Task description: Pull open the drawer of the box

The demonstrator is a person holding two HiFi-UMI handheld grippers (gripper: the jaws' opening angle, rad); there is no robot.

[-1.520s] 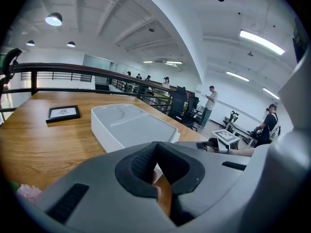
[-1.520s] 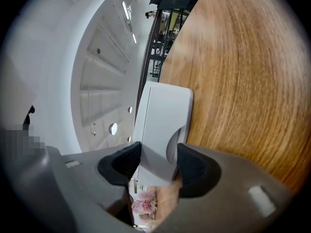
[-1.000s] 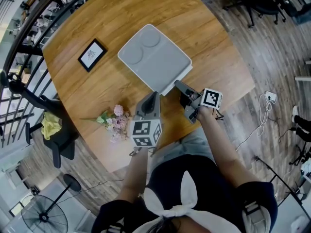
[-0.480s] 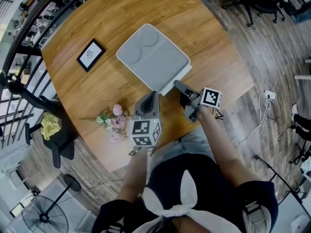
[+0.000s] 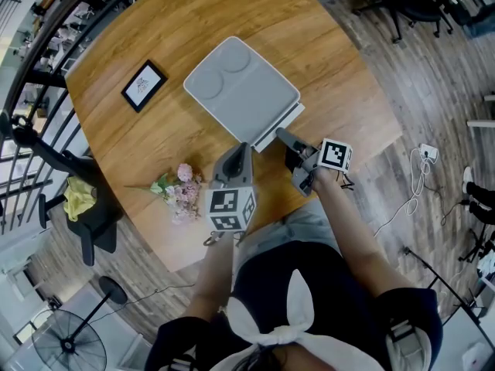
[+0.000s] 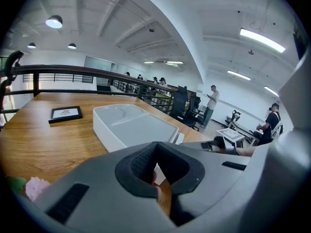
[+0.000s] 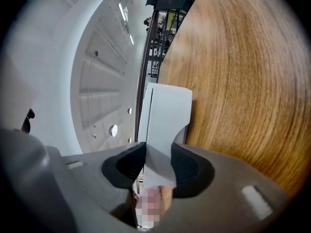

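A flat grey box (image 5: 236, 87) lies on the round wooden table (image 5: 155, 22). Its drawer (image 5: 280, 124) sticks out a little at the near right side. My right gripper (image 5: 285, 137) is shut on the drawer's front. In the right gripper view the grey drawer panel (image 7: 167, 125) is pinched between both pads of the right gripper (image 7: 158, 166). My left gripper (image 5: 242, 151) is shut with nothing in it, its tip at the box's near corner. The left gripper view looks past the shut left gripper (image 6: 156, 152) onto the box (image 6: 131, 127).
A black picture frame (image 5: 145, 86) lies on the table to the left of the box. A small bunch of pink flowers (image 5: 179, 192) lies near the table's front edge, left of my left hand. A black chair (image 5: 81, 207) stands beyond the table's left rim.
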